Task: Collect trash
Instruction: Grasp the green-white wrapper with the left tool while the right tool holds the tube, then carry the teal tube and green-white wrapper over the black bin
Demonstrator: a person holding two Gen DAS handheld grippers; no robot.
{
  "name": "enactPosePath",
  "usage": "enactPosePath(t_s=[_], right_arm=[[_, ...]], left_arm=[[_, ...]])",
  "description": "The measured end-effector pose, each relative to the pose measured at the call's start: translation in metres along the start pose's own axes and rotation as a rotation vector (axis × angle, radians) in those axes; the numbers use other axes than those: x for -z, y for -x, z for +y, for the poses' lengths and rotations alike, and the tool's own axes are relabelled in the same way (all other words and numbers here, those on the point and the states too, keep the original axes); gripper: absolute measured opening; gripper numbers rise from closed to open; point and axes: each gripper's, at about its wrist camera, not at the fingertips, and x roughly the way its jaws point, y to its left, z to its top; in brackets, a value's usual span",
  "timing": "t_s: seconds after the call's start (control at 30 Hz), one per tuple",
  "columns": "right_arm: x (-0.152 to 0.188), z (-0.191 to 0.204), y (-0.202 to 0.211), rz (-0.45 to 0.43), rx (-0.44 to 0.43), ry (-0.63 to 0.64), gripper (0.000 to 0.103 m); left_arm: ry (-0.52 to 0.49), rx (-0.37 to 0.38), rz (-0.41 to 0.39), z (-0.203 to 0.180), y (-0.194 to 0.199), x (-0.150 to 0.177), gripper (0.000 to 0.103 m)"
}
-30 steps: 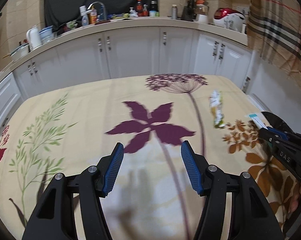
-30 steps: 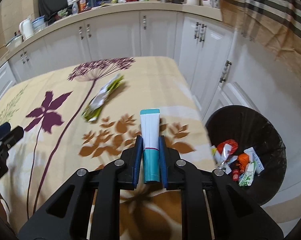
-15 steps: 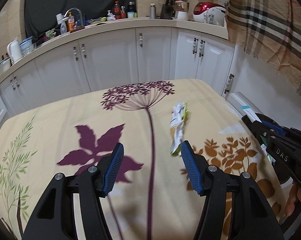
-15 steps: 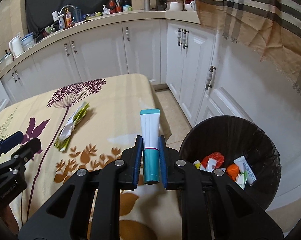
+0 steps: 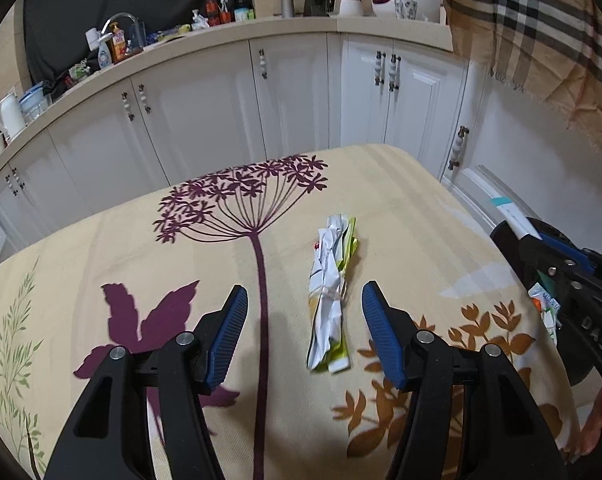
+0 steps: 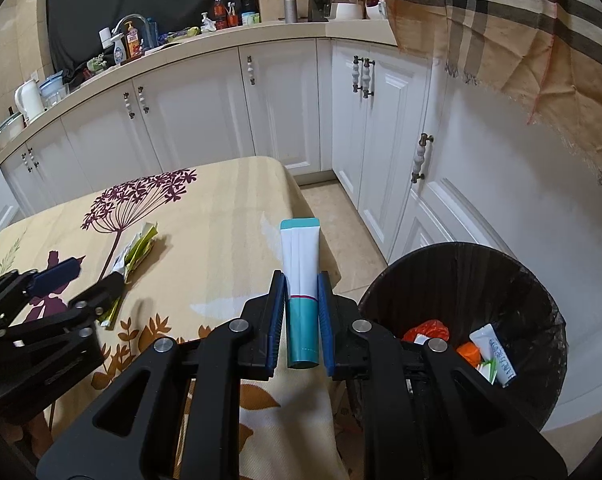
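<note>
On tablecloth [image 5: 401, 200]: wrapper [image 5: 331, 296] between parted left fingers [image 5: 227, 332] | right fingers [image 6: 275, 320] clamp tube [image 6: 301, 280] | bin [image 6: 533, 288] beside

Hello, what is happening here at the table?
A person is clearing trash with two handheld grippers. The right gripper is shut on a white and teal tube, held near the table edge beside the bin, which already holds some wrappers. The left gripper is open over the table, with a crumpled wrapper lying between its fingers, not gripped.
</note>
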Motion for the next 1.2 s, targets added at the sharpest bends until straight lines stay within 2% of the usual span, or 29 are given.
enactPosePath(t_s=[0.13, 0.2, 0.23, 0.3, 0.43, 0.77, 1.2], right_arm=[[-0.001, -0.001, -0.001, -0.002, -0.001, -0.003, 0.016], [-0.002, -0.001, -0.001, -0.001, -0.002, -0.003, 0.016], [-0.002, -0.001, -0.001, -0.002, -0.001, -0.003, 0.016], [-0.002, -0.001, -0.001, -0.003, -0.001, -0.002, 0.016], [-0.002, -0.002, -0.001, -0.003, -0.001, -0.003, 0.016], [0.001, 0.0, 0.006, -0.011, 0.0, -0.008, 0.016], [0.012, -0.002, 0.042, -0.045, 0.01, -0.019, 0.016]], left_arm=[[-0.024, -0.002, 0.024, -0.005, -0.009, -0.002, 0.058], [-0.034, -0.004, 0.038, -0.007, -0.013, -0.002, 0.055], [-0.042, -0.004, 0.049, -0.008, -0.015, -0.001, 0.049], [-0.049, -0.005, 0.044, -0.009, -0.014, -0.001, 0.046], [-0.077, 0.009, 0.042, -0.015, -0.013, 0.0, 0.02], [-0.063, 0.036, 0.001, -0.015, 0.003, 0.004, 0.019], [-0.018, 0.046, -0.072, -0.007, 0.045, 0.015, 0.019]])
